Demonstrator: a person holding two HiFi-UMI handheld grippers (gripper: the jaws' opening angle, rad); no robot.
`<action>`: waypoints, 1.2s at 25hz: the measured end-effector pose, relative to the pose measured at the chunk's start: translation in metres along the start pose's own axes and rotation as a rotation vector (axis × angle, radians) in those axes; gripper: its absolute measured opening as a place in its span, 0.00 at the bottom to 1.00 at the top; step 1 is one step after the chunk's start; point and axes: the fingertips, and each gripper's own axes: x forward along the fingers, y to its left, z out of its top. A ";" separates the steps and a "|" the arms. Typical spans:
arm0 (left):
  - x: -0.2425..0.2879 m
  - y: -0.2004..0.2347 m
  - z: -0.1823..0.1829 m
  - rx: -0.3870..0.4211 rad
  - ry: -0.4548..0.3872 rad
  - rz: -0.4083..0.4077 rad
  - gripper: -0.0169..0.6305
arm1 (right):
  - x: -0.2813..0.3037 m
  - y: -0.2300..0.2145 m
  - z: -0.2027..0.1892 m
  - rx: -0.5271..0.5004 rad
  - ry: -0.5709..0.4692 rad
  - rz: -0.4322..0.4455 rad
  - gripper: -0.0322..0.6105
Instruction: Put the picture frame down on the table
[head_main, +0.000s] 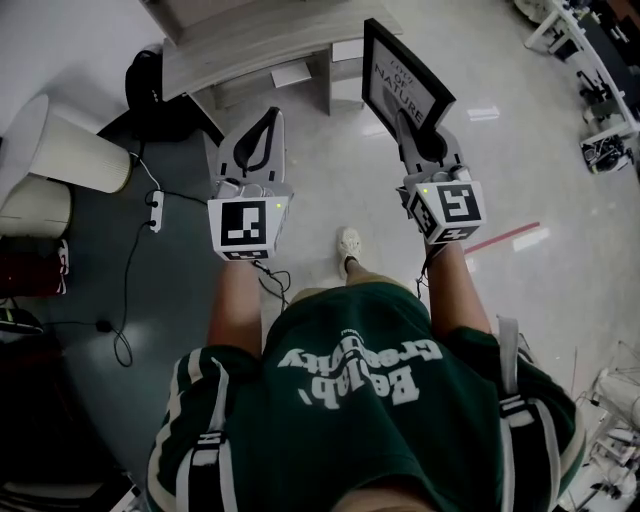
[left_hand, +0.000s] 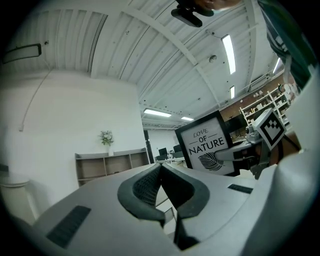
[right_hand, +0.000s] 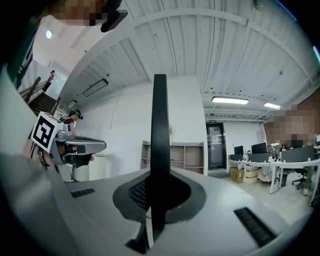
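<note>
Right gripper (head_main: 415, 135): closed on the lower edge of the picture frame (head_main: 400, 75). In the right gripper view the frame (right_hand: 159, 130) stands edge-on and upright between the pads.

Picture frame: black border, white print reading "LOVE OF NATURE" with a leaf, seen face-on from the left gripper view (left_hand: 209, 145). It is held in the air beside the right end of the bench (head_main: 250, 50), over the floor, not touching the bench.

Left gripper (head_main: 258, 140): jaws together, nothing between them, held on the person's side of the bench, near its front edge.
</note>
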 end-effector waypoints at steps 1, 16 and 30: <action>0.001 0.000 0.000 0.004 -0.001 0.000 0.05 | 0.002 -0.001 0.000 0.000 -0.002 0.002 0.11; 0.012 0.005 0.009 -0.003 -0.018 0.025 0.05 | 0.014 0.001 0.000 -0.001 -0.004 0.054 0.11; 0.023 0.007 0.000 0.010 0.020 -0.026 0.05 | 0.020 -0.004 -0.005 0.014 0.015 0.012 0.11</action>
